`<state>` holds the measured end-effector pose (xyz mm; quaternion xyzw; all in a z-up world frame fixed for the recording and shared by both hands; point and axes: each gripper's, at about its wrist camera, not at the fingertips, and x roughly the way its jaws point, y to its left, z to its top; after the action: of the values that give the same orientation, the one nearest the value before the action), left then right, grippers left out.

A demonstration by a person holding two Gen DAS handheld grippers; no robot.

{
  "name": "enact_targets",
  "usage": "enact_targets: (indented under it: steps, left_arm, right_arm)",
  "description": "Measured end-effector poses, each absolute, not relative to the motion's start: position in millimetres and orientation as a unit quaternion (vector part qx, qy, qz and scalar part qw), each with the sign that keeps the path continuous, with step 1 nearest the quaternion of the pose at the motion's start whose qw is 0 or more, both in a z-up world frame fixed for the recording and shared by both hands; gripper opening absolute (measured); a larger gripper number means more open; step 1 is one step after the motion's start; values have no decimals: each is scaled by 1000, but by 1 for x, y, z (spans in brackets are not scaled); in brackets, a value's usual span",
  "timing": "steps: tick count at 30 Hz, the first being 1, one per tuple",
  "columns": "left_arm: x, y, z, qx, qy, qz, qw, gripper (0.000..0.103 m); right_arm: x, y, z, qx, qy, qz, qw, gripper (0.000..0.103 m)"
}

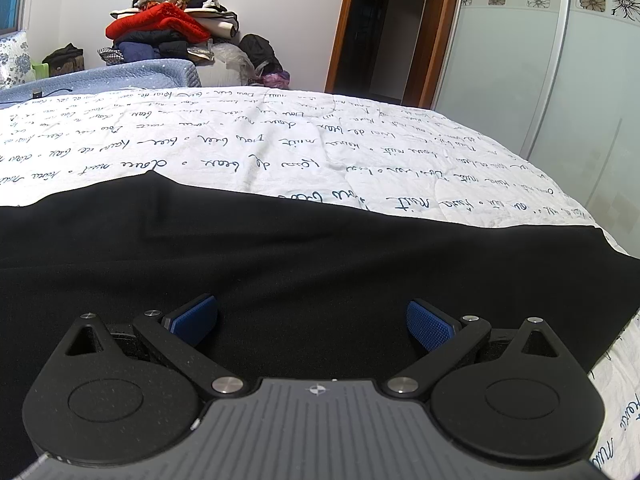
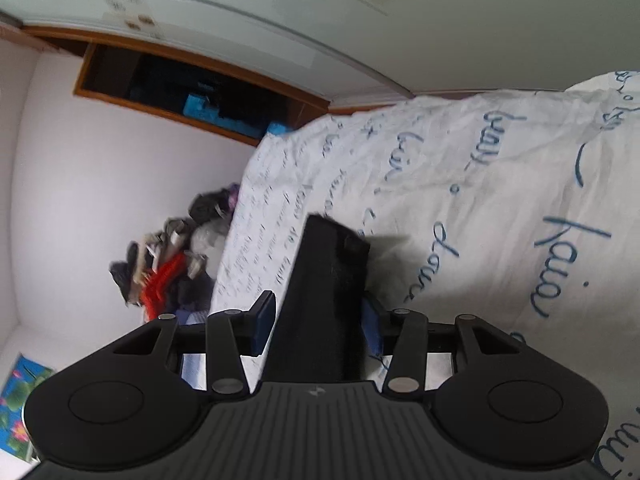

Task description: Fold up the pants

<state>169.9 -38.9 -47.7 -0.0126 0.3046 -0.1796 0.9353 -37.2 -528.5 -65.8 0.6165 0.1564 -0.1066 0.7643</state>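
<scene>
The black pants (image 1: 320,248) lie spread flat across the white bed cover with blue handwriting (image 1: 280,140), filling the near half of the left wrist view. My left gripper (image 1: 310,308) hovers just over them, open, its blue pads (image 1: 196,318) wide apart with nothing pinched. In the right wrist view, which is rolled sideways, a thick folded band of the black pants (image 2: 328,272) stands lifted off the bed cover (image 2: 480,200). My right gripper (image 2: 320,312) is shut on it, a blue pad (image 2: 264,320) on each side of the fabric.
A pile of clothes with a red garment (image 1: 172,24) is stacked against the far wall beyond a blue blanket (image 1: 120,76). A dark doorway (image 1: 372,28) and a frosted sliding wardrobe door (image 1: 520,80) stand to the right. The bed's edge drops off at right.
</scene>
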Motion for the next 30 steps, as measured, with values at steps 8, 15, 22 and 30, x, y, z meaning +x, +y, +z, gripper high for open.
enact_targets:
  steps: [8, 15, 22, 30]
  left_arm:
    - [170, -39, -48, -14, 304, -180, 935, 102]
    - [170, -39, -48, -12, 304, -180, 936, 102]
    - [170, -38, -47, -13, 304, -180, 936, 102]
    - [169, -37, -47, -17, 303, -181, 936, 102]
  right_arm:
    - [-22, -528, -73, 590, 219, -128, 766, 49]
    - [-9, -535, -75, 629, 166, -96, 753, 70]
    - [2, -525, -71, 547, 180, -107, 811, 66]
    - [-5, -534, -44, 496, 190, -150, 834, 68]
